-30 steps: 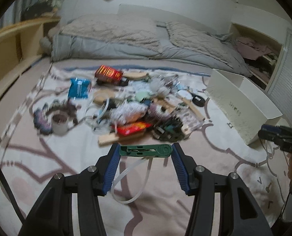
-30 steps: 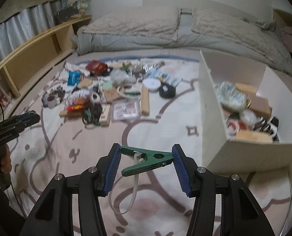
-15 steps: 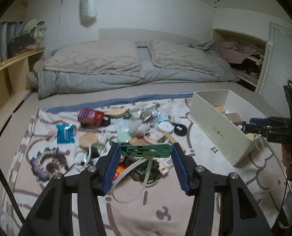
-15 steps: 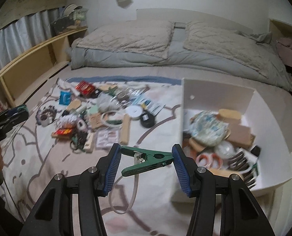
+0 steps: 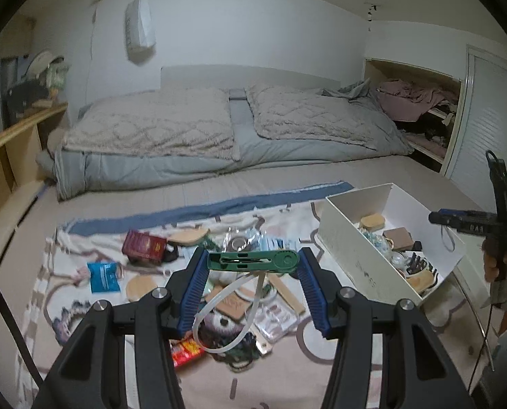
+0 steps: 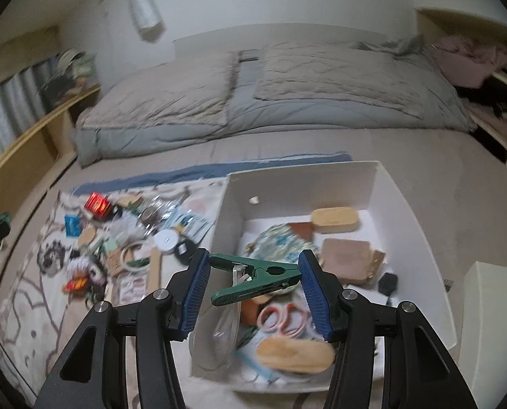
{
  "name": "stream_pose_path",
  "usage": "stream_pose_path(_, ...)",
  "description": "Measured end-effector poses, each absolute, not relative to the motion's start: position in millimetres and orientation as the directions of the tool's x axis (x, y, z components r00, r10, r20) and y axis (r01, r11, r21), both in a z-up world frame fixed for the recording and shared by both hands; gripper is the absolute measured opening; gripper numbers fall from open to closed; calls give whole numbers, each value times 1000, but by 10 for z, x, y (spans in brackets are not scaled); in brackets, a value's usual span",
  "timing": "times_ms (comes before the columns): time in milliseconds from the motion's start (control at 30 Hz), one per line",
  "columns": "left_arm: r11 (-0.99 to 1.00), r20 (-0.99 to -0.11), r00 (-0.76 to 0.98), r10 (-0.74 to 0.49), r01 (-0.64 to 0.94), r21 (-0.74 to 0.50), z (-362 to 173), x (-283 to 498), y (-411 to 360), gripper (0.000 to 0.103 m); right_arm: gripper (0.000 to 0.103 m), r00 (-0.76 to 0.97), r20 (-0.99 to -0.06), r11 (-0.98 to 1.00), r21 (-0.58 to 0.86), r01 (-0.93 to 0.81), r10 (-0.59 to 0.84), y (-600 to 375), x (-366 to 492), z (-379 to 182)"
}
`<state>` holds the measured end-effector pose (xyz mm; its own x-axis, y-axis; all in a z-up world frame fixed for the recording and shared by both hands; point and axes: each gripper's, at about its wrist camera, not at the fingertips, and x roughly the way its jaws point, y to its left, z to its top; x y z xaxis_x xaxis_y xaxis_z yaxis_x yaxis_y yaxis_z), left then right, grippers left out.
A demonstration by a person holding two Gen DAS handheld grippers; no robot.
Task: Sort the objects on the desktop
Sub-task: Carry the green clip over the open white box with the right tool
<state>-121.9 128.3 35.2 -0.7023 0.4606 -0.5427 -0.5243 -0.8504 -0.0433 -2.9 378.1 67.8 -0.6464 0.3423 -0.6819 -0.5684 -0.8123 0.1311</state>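
Note:
My left gripper (image 5: pixel 253 261) is shut on a green clip (image 5: pixel 256 260) with a white loop (image 5: pixel 226 310) hanging from it, held above the scattered items (image 5: pixel 192 272) on the patterned blanket. My right gripper (image 6: pixel 253 274) is shut on a green clamp (image 6: pixel 256 277) with a pale loop hanging under it, held over the near left part of the white box (image 6: pixel 406 197). The box also shows at the right in the left wrist view (image 5: pixel 352 248) and holds several sorted things. The right gripper shows at the far right in the left wrist view (image 5: pixel 464 223).
A red packet (image 5: pixel 143 245), a blue packet (image 5: pixel 103 276) and a round wooden disc (image 5: pixel 142 288) lie on the blanket. Grey bedding (image 5: pixel 219 136) lies behind. A wooden shelf (image 6: pixel 31 136) runs along the left. A white lid (image 6: pixel 492 313) lies right of the box.
Both grippers have risen and swung right, each still holding its clip. The right gripper has moved from beside the box to over its near left part.

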Motion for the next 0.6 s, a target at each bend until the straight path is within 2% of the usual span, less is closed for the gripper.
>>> stream_pose_path(233,-842,-519,-723,457,-539,9,499,-1265,1527,53,54,-606,-697,-752,145,-643,384,4312,-93,672)
stream_pose_path(367,-827,-508,-725,465,-560,43,563,-1291,1735,53,54,-533,-737,-693,123,-710,415,4572,-233,596)
stream_pose_path(600,-783,-515,-684,517,-621,38,479,-1276,2109,53,54,-434,-818,-649,99,-754,379,4878,-501,349)
